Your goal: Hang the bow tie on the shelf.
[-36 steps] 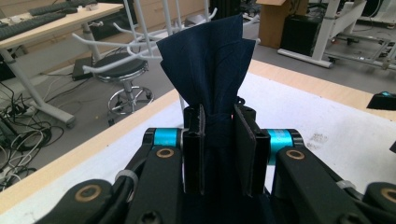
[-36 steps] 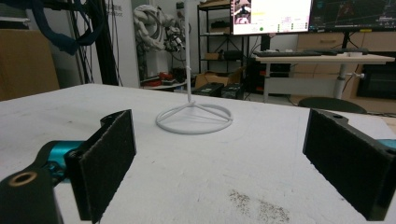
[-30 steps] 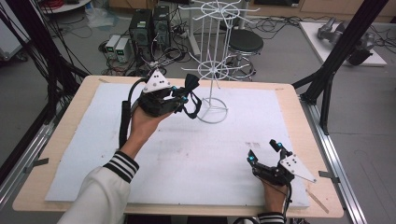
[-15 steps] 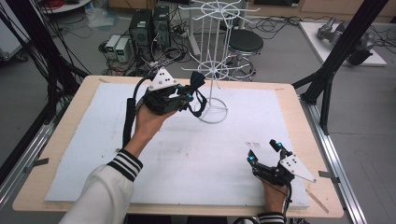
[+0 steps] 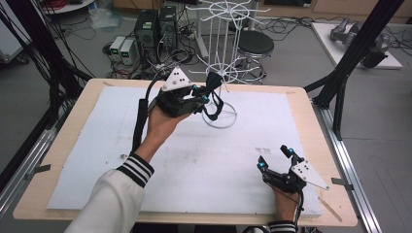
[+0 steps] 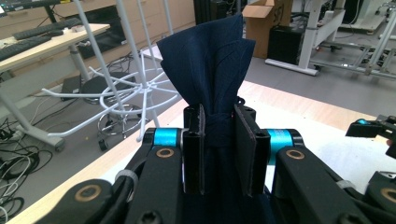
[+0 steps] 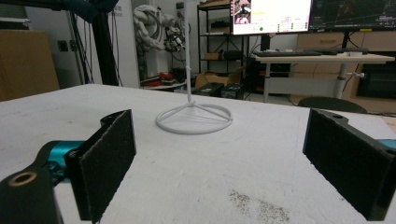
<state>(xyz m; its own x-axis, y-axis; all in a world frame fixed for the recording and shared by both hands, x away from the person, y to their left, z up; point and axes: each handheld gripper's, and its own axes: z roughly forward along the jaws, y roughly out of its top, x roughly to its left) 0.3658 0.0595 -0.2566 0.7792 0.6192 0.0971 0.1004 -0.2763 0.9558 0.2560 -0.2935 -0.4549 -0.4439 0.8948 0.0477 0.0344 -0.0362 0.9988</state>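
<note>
A: Item one, left side of the bench (image 5: 68,194)?

B: Left gripper (image 5: 206,94), held up in the hand above the white mat (image 5: 97,160). Its jaws are clamped on a bunched fold of dark blue cloth (image 6: 210,65); the rest of the cloth hangs as a loop below the gripper, just in front of the rack.

A: Item two, centre?

B: White wire rack (image 5: 221,73): ring base on the mat, upright pole, tiers of spoke arms. In the left gripper view the lower spokes lie just beyond and left of the cloth.

A: Item three, right?

B: Right gripper (image 5: 276,158), resting low near the front edge of the bench, jaws wide apart with nothing between them, facing the ring base.

A: Handling note for the step in hand?

B: Most likely hanging the cloth on a spoke. Keep the pinch firm, lift the hanging loop above a free spoke tip, then lower it over before letting go. Approach along the spoke, since a sideways knock could tip the light rack. The free gripper could steady the base.
</note>
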